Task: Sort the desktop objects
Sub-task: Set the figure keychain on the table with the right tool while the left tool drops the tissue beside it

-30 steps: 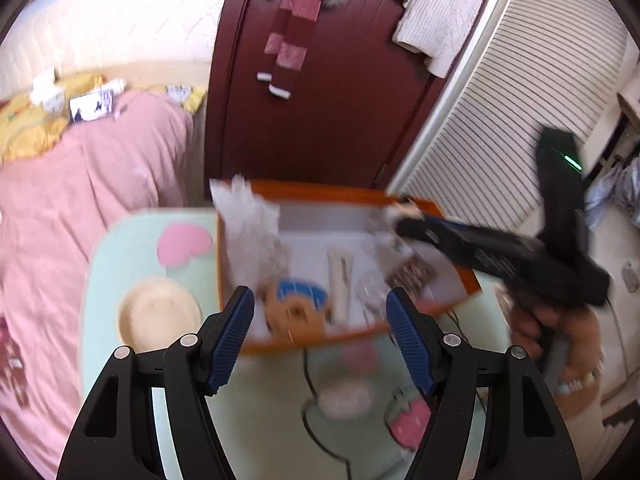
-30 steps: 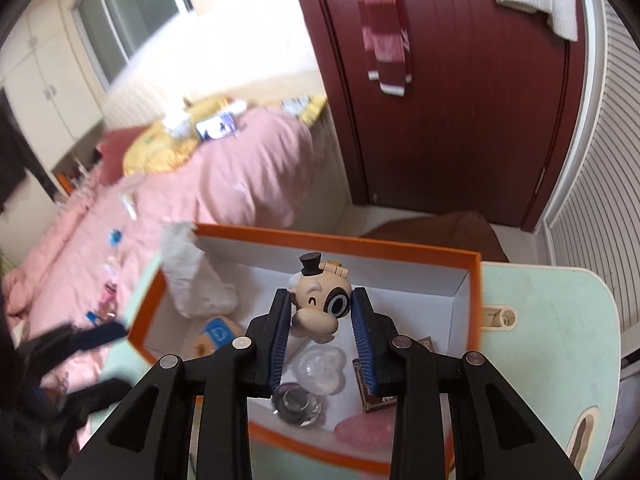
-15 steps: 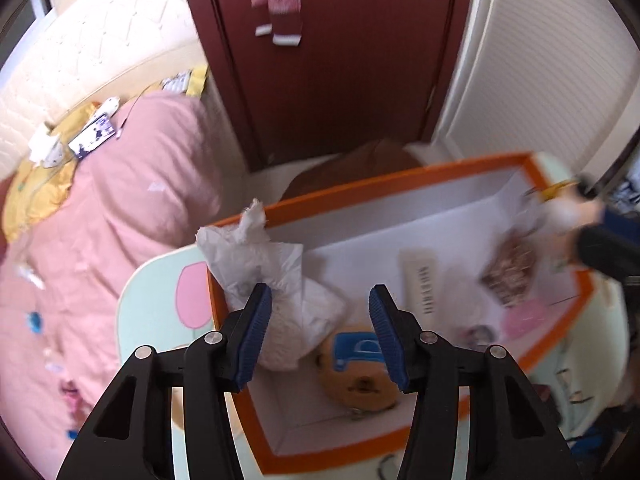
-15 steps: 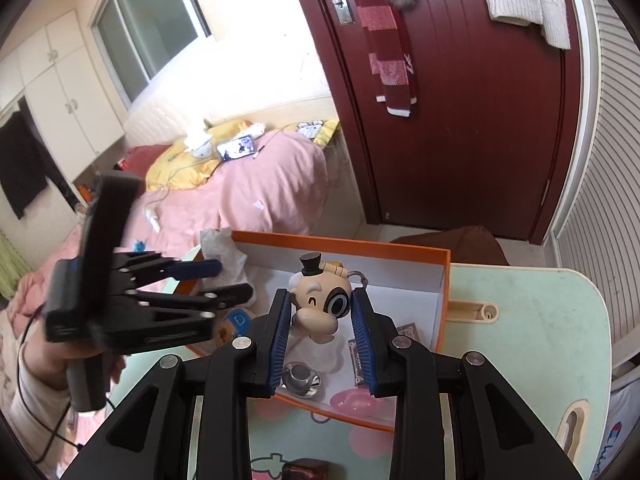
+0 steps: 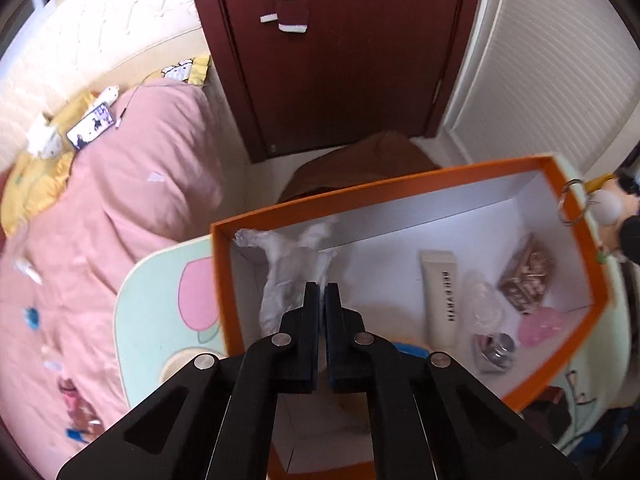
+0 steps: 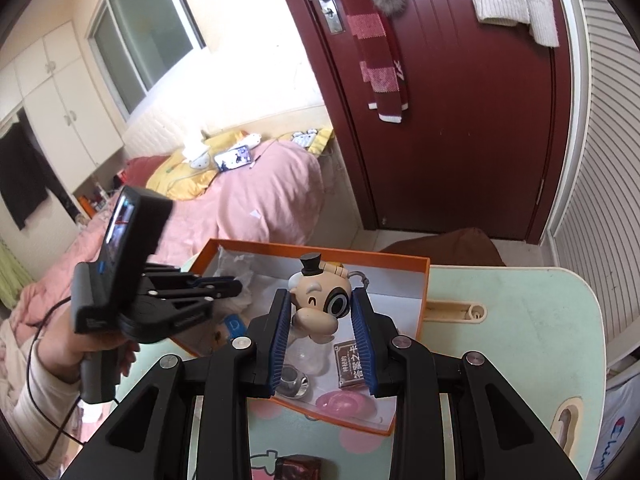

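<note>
Left gripper (image 5: 322, 296) is now fingers together, nothing visibly between them, over the left end of the orange box (image 5: 400, 184) just in front of the crumpled white tissue (image 5: 288, 264). A second ago it was wide apart and further back over the desk, half a second ago half-apart above the tissue. I read that as an idle close, not a grab; I can't tell if it nips the tissue.

Middle of the box: cream tube (image 5: 442, 296), clear case (image 5: 486, 300), metal cap (image 5: 494, 350), all lying on the floor. Toward the right wall: brown card pack (image 5: 528, 276), pink piece (image 5: 540, 324) at the near right corner.

Right gripper (image 6: 320, 328) stays clamped on the cartoon figure (image 6: 320, 300), held above the box's near right part. Compared with a second ago it sits further back and higher, more green desk (image 6: 520, 320) visible.

So the figure isn't sorted yet: my guess is lower and release next. A dark wrapped item (image 6: 298, 468) waits on the desk's near edge.
</note>
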`<state>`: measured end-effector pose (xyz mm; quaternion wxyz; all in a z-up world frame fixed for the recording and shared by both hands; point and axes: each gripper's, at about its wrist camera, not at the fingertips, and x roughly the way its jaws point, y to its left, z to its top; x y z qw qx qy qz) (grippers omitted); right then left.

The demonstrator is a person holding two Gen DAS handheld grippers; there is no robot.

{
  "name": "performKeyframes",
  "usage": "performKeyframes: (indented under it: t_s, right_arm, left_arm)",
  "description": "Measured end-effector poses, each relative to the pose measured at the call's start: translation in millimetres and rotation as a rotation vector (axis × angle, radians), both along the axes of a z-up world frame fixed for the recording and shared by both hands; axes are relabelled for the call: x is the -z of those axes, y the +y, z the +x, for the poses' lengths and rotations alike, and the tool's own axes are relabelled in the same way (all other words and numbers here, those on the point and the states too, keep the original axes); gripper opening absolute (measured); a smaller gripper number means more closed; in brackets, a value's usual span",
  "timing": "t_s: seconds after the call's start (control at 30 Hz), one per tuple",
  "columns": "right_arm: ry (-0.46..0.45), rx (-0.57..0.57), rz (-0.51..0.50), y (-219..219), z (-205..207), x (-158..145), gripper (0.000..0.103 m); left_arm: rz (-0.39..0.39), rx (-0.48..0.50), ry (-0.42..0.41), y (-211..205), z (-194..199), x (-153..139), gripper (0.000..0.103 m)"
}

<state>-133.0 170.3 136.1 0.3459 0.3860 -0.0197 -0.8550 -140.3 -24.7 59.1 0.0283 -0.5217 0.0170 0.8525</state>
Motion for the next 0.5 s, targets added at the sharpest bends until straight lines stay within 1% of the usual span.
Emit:
performKeyframes:
  t_s: [0.1, 0.17, 0.23, 0.37, 0.43, 0.5]
  right_arm:
    - [0.010, 0.001, -0.001, -0.5, 1.1, -2.7, 0.030]
    - [0.013, 0.000, -0.001, -0.6, 3.2, -3.8, 0.030]
    - [0.018, -0.001, 0.001, -0.6, 7.5, -5.6, 0.030]
    - [0.032, -0.010, -0.003, 0.1, 18.6, -10.8, 0.030]
    - [0.041, -0.019, -0.007, 0.9, 28.0, -13.9, 0.030]
    - [0.043, -0.030, -0.008, 2.7, 38.7, -15.2, 0.030]
  left_arm:
    - [0.093, -0.004, 0.056, -9.0, 13.7, -17.7, 0.003]
    - [0.151, -0.004, 0.106, -12.3, 25.2, -35.7, 0.003]
    - [0.193, -0.002, 0.153, -13.7, 39.6, -54.7, 0.003]
    - [0.241, 0.021, 0.213, -11.1, 68.1, -81.1, 0.003]
    - [0.249, 0.038, 0.226, -7.2, 83.3, -86.5, 0.003]
    - [0.252, 0.043, 0.228, -4.6, 97.4, -86.1, 0.003]
